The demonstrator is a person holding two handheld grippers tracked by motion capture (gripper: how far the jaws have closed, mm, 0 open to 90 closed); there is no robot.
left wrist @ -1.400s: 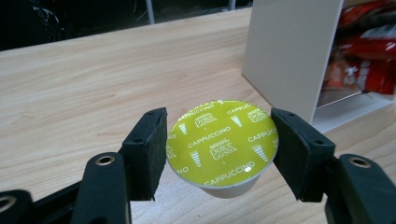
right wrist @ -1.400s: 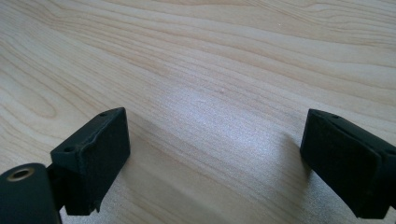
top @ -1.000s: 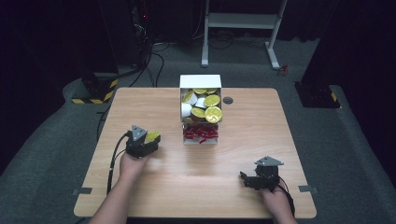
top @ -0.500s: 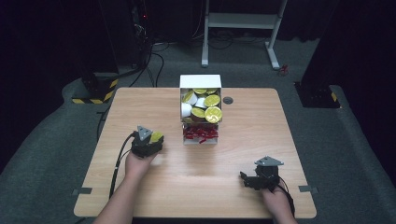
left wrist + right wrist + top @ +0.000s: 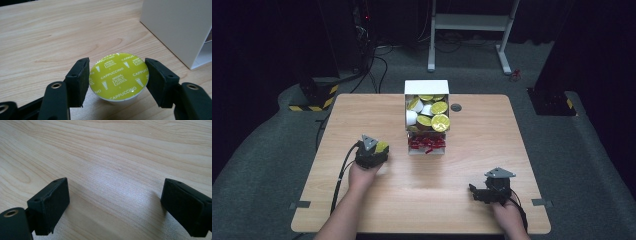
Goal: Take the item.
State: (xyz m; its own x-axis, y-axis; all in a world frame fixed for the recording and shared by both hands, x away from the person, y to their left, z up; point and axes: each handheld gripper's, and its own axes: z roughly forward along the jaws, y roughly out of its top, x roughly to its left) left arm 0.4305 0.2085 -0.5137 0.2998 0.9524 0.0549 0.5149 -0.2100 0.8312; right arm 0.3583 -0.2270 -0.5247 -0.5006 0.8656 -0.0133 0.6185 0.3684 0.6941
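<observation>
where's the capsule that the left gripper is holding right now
The capsule sits between the left gripper's jaws, on the table's left half in the high view. It is left of the white box, with bare wood between them.

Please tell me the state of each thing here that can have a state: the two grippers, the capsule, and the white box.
left gripper: jaws closed against the capsule's two sides.
capsule: upright, yellow-green foil lid intact and facing up, held between the jaws.
right gripper: jaws wide apart, nothing between them, low over the table.
white box: open at the top, heaped with capsules; red items in its lower compartment.
</observation>
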